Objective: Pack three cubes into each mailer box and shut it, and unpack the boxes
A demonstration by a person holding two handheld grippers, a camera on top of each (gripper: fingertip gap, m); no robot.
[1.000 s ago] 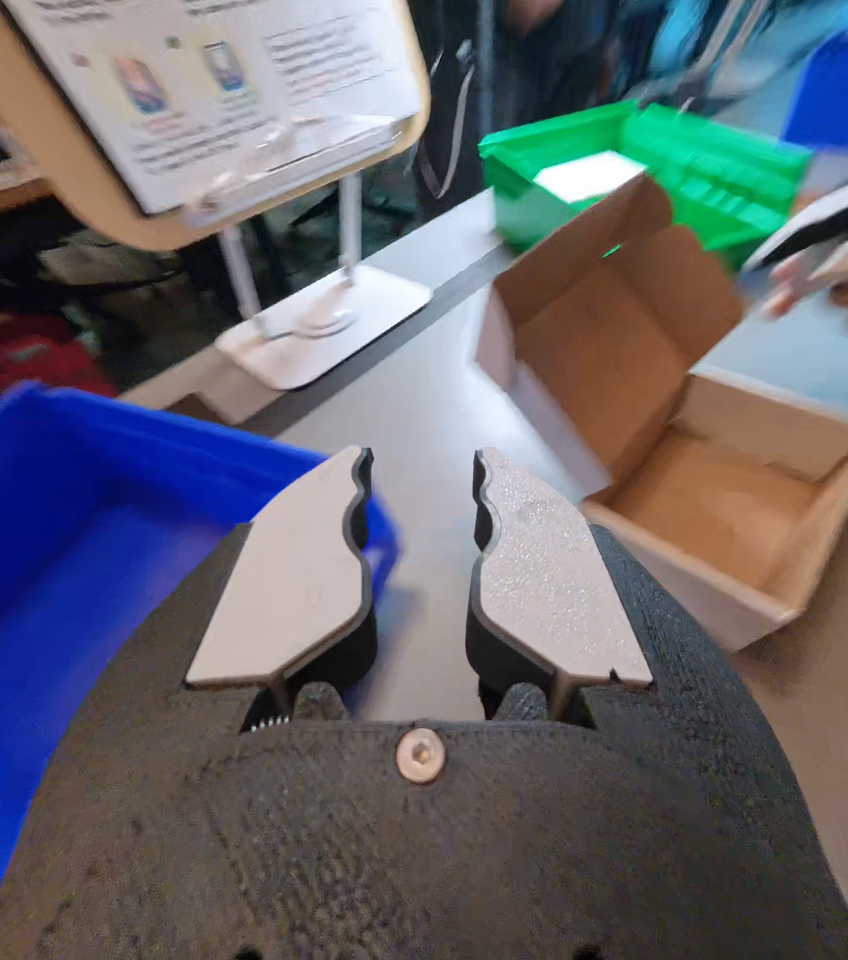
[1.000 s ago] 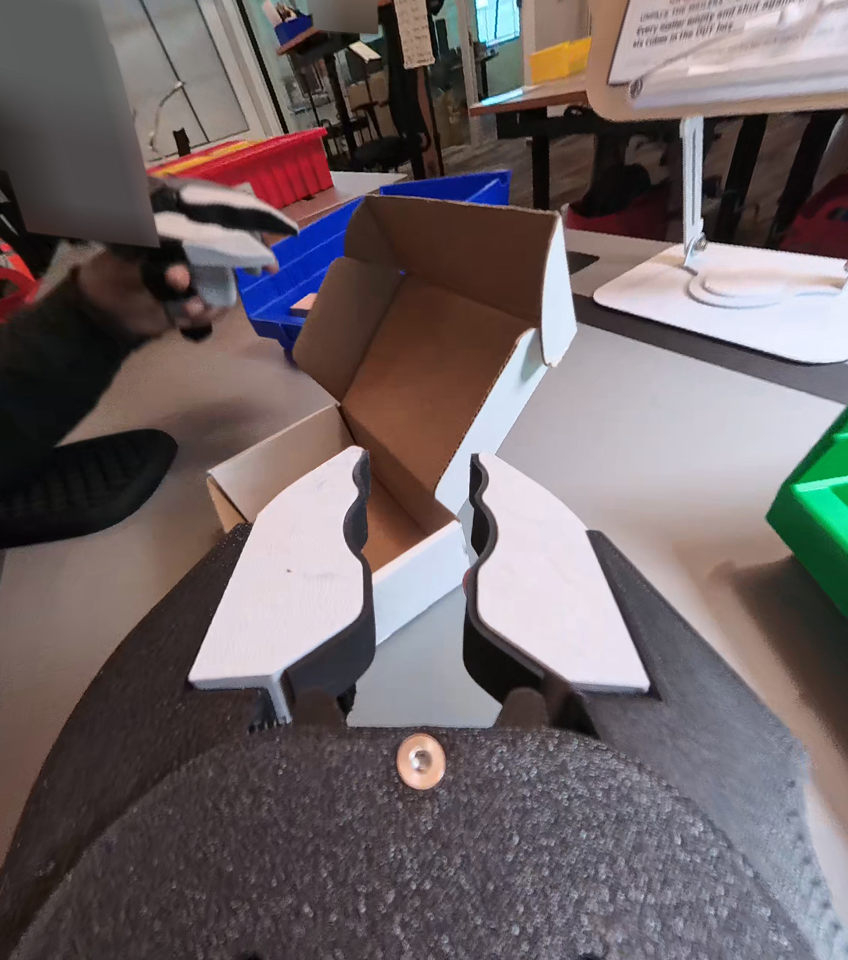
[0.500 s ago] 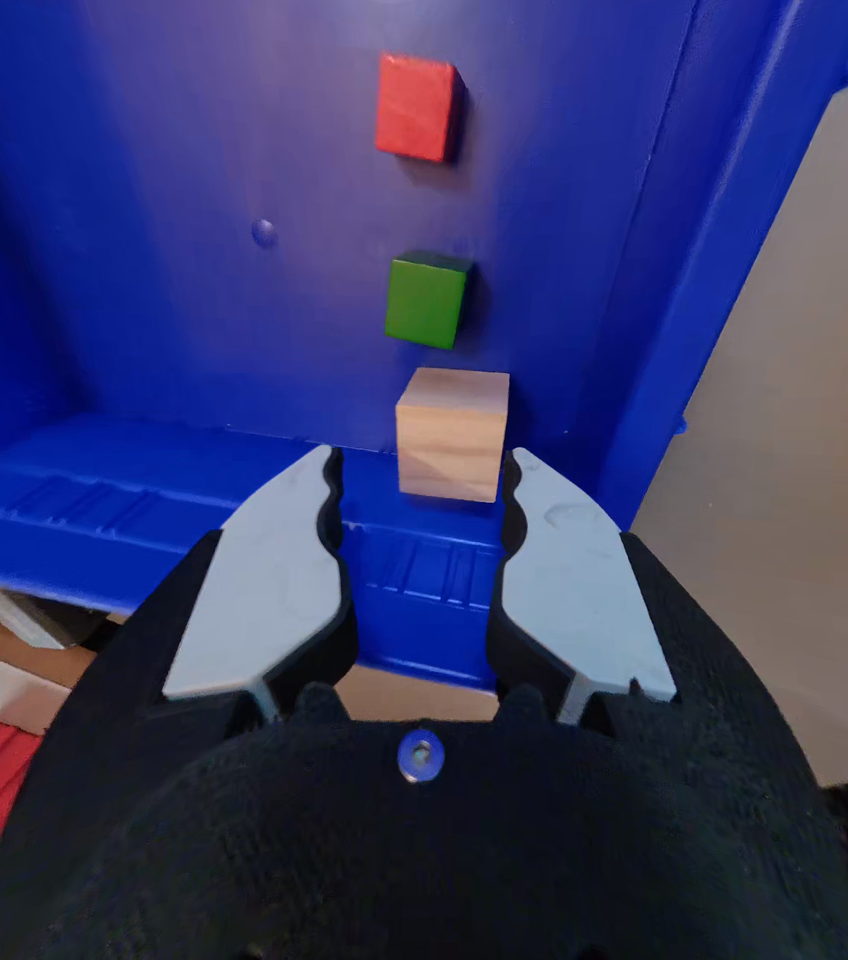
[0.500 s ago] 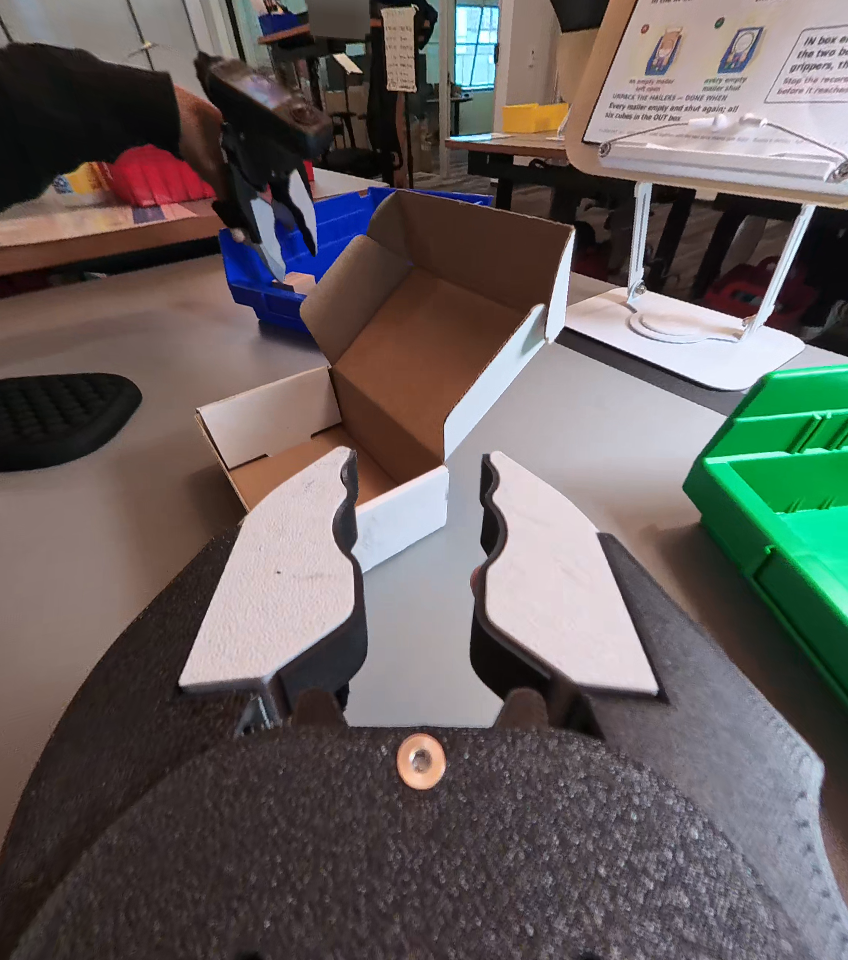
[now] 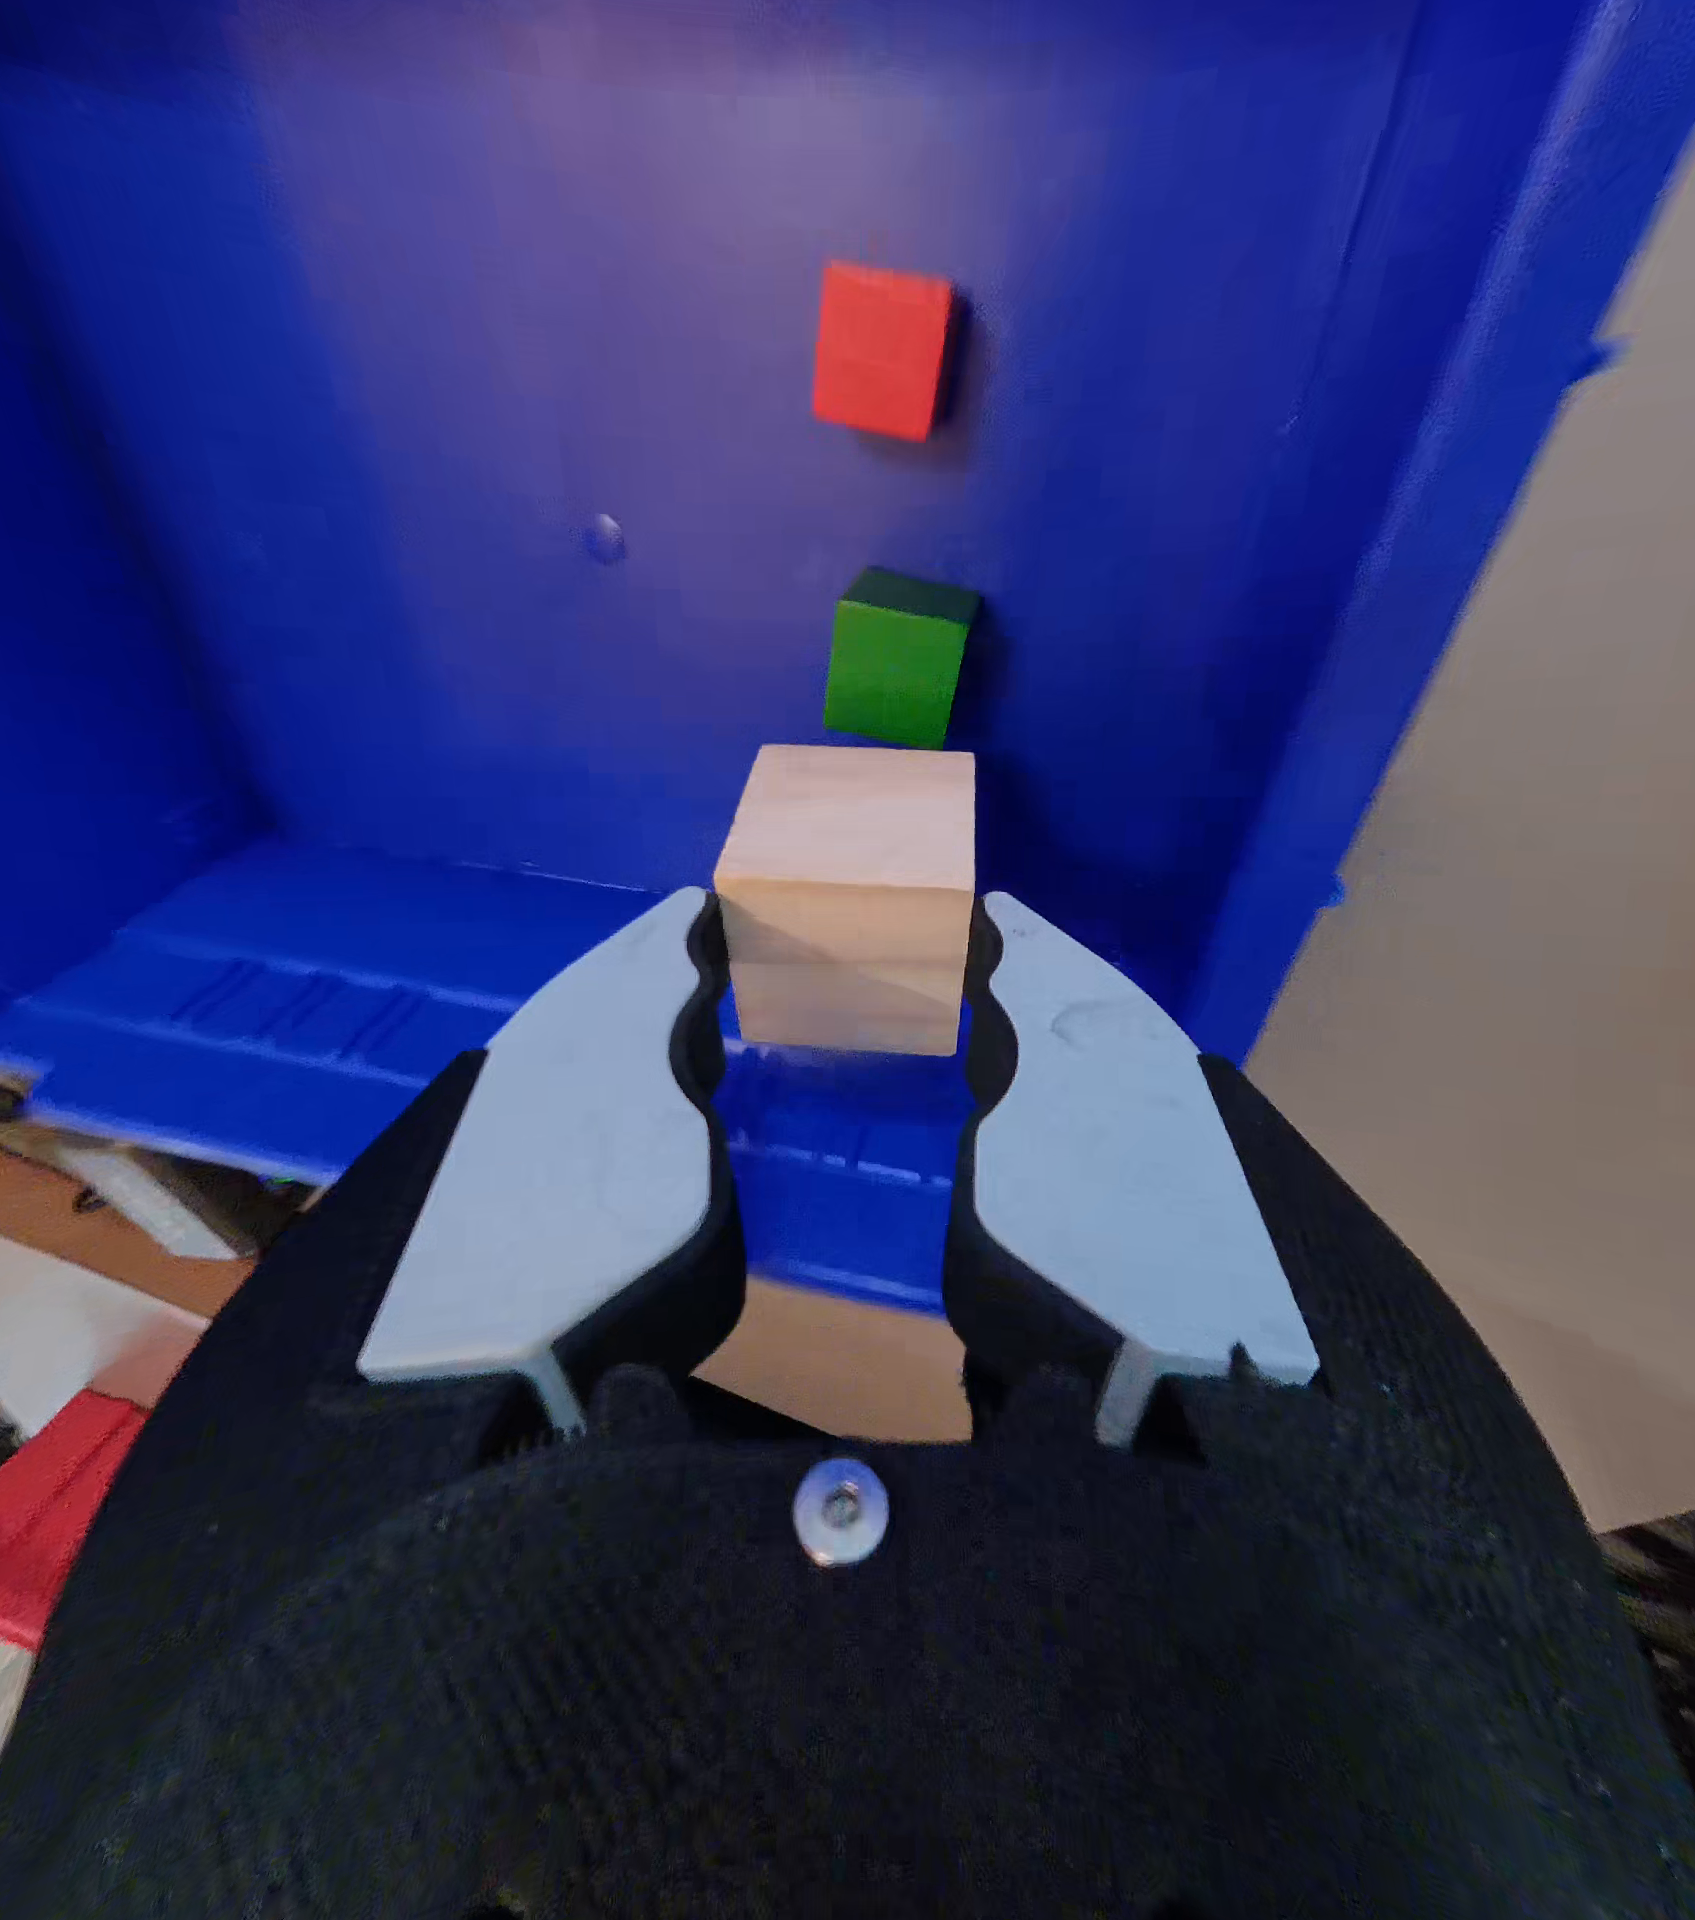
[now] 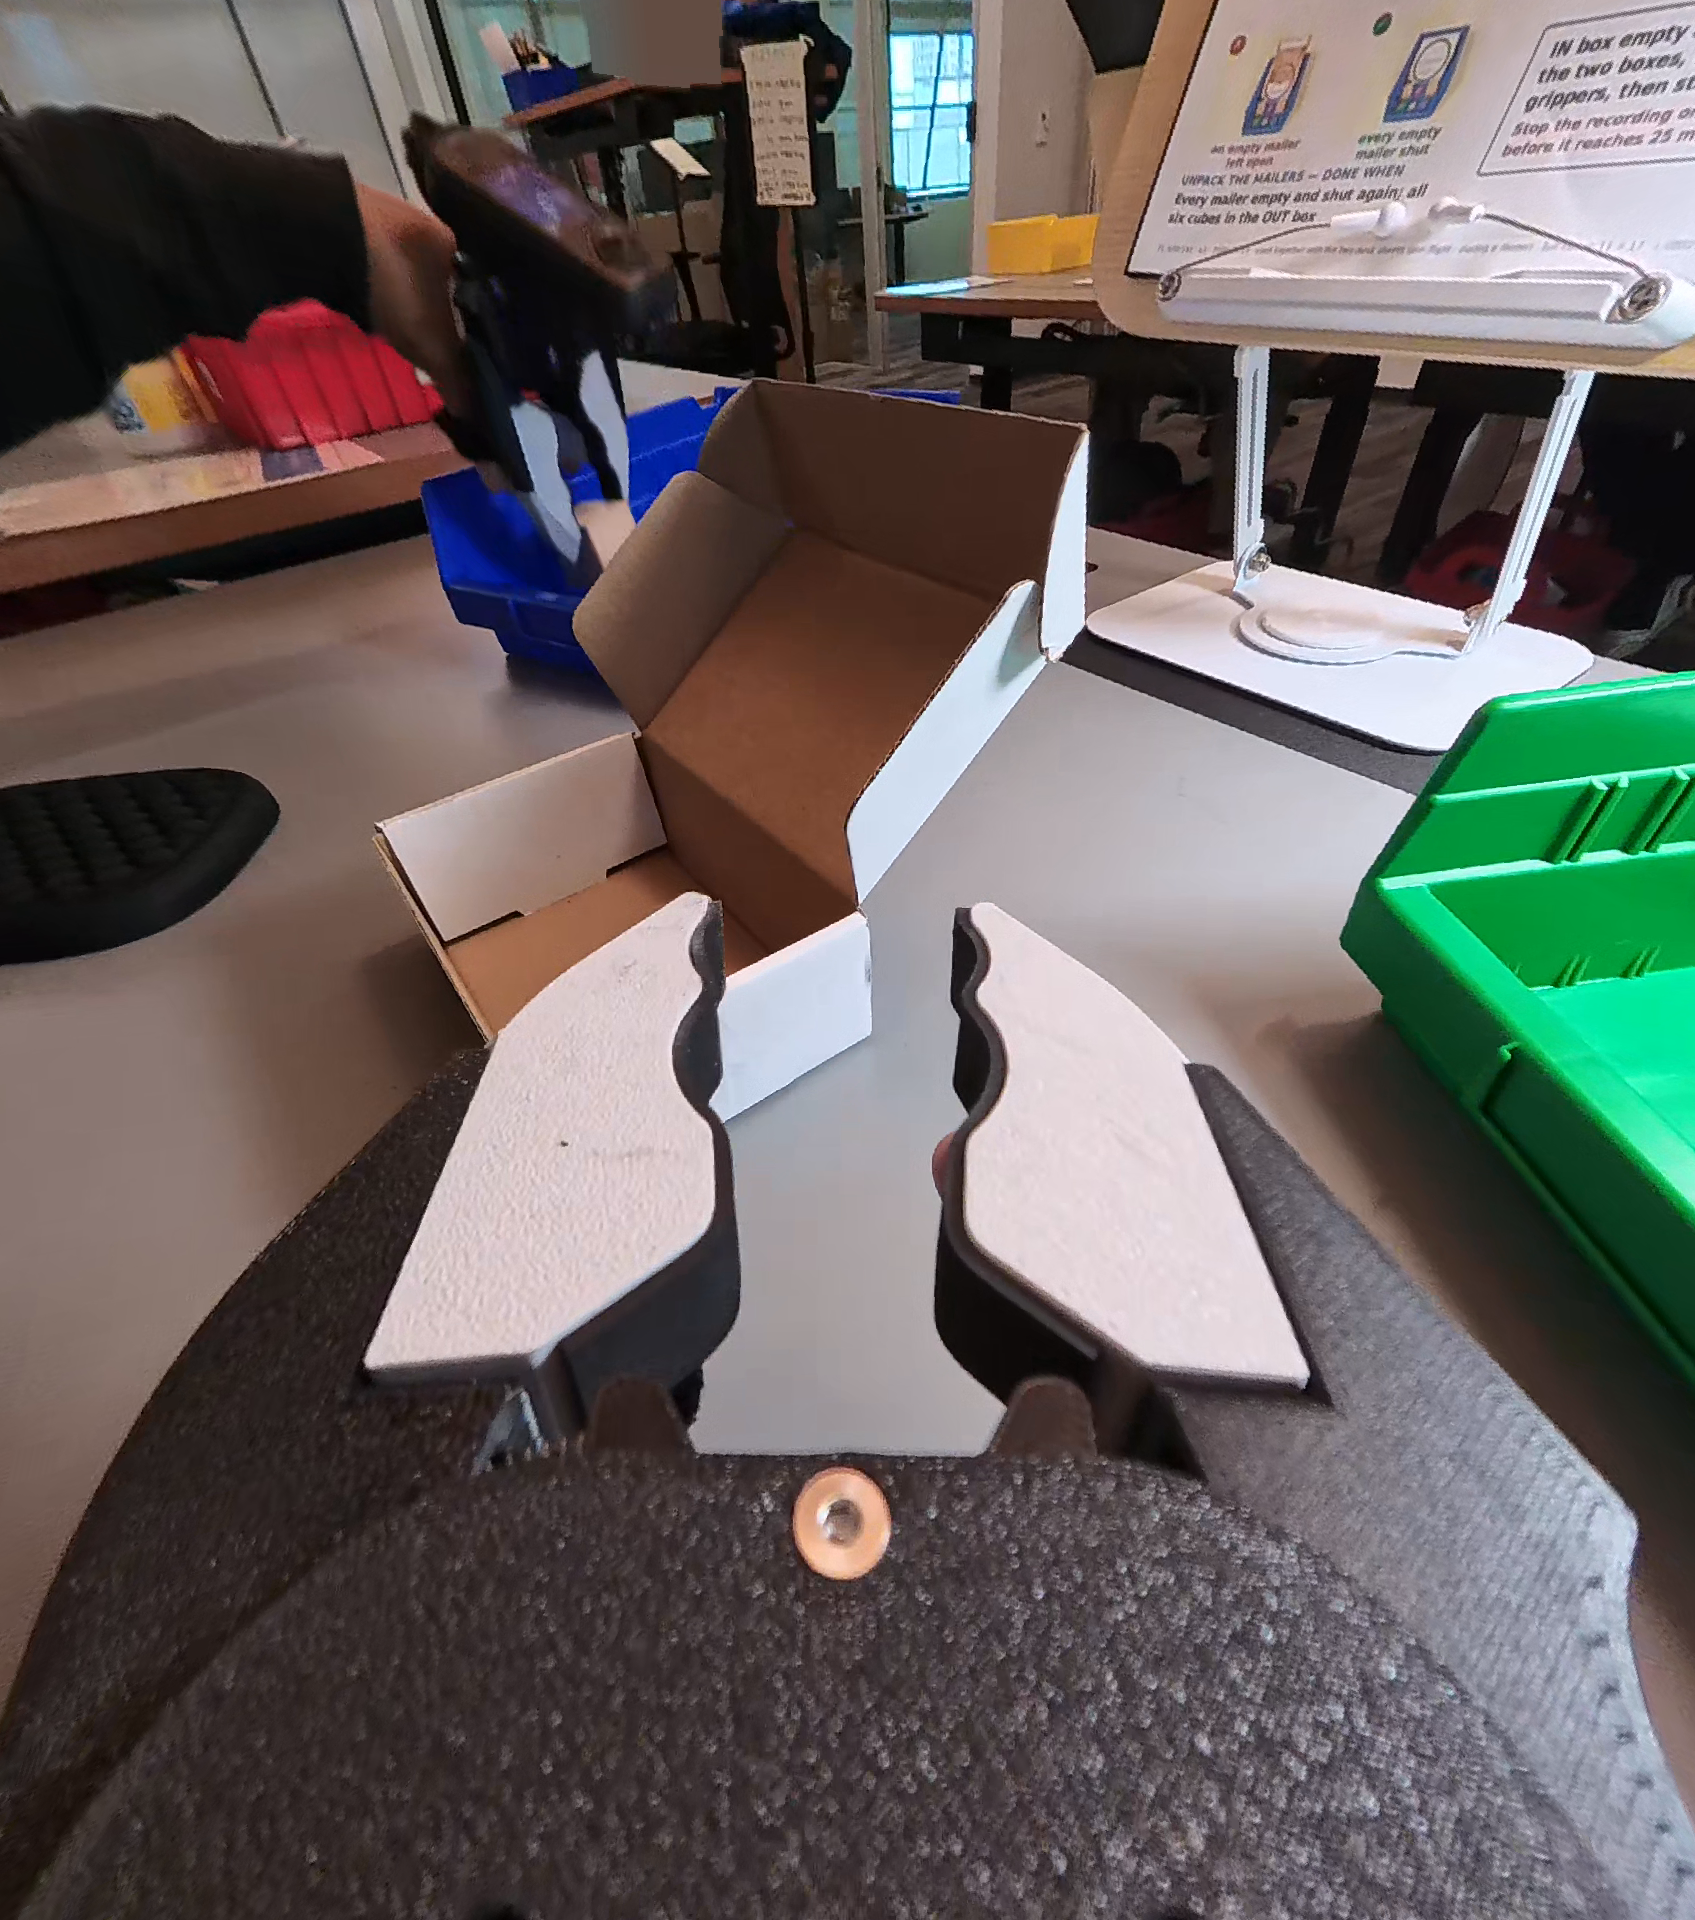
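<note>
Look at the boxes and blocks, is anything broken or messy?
Nothing stands out. The mailer box sits open and looks undamaged, and the red cube, green cube and wooden cube line up tidily in the blue bin.

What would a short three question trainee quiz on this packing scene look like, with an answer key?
1. True or false: the mailer box stands open on the table.
2. Which cube sits between the left gripper fingertips: A red, B green, C plain wood?
3. Fill in: the right gripper is ____ and holds nothing.

Key:
1. True.
2. C, the plain wood cube; the red cube and green cube lie in the blue bin.
3. Open.
</note>
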